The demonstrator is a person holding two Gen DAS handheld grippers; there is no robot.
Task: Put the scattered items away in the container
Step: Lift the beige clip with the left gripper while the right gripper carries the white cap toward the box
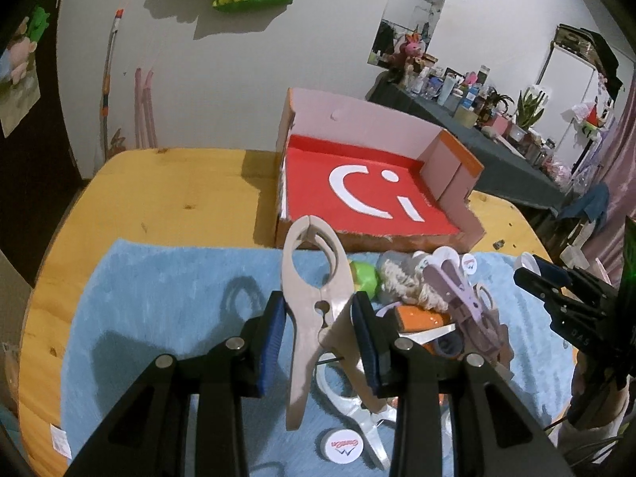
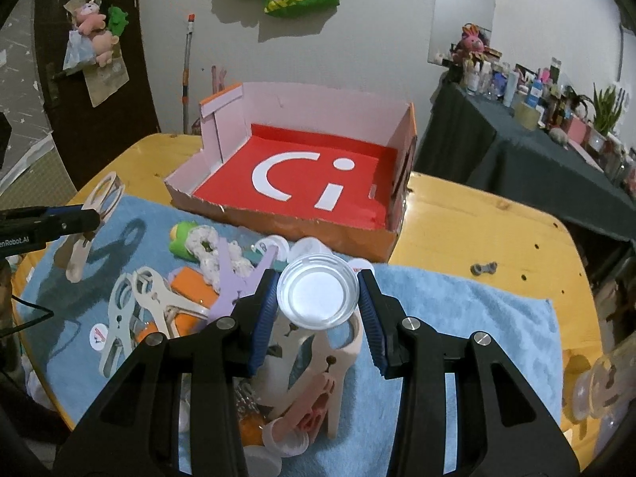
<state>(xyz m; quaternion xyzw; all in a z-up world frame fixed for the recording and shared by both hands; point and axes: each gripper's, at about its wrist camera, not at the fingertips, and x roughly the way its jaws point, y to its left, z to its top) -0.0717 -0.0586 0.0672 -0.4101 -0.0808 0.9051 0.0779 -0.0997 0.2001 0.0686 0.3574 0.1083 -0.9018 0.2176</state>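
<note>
My left gripper [image 1: 318,318] is shut on a large beige clothes peg [image 1: 314,278], held above the blue towel [image 1: 159,318]; it also shows in the right wrist view [image 2: 91,214]. My right gripper [image 2: 318,302] is shut on a clear round lid [image 2: 318,296], held above the pile. The open cardboard box [image 1: 449,171] with a red floor stands just beyond the towel and holds nothing; it also shows in the right wrist view [image 2: 226,127]. Several pegs, bottle caps, a green toy [image 2: 181,238] and an orange item [image 1: 417,318] lie scattered on the towel.
The wooden table [image 2: 497,238] carries the towel and the box. A small metal part [image 2: 483,268] lies on the bare wood at right. A dark-clothed side table [image 2: 516,151] with bottles stands behind at right. A wall is behind the box.
</note>
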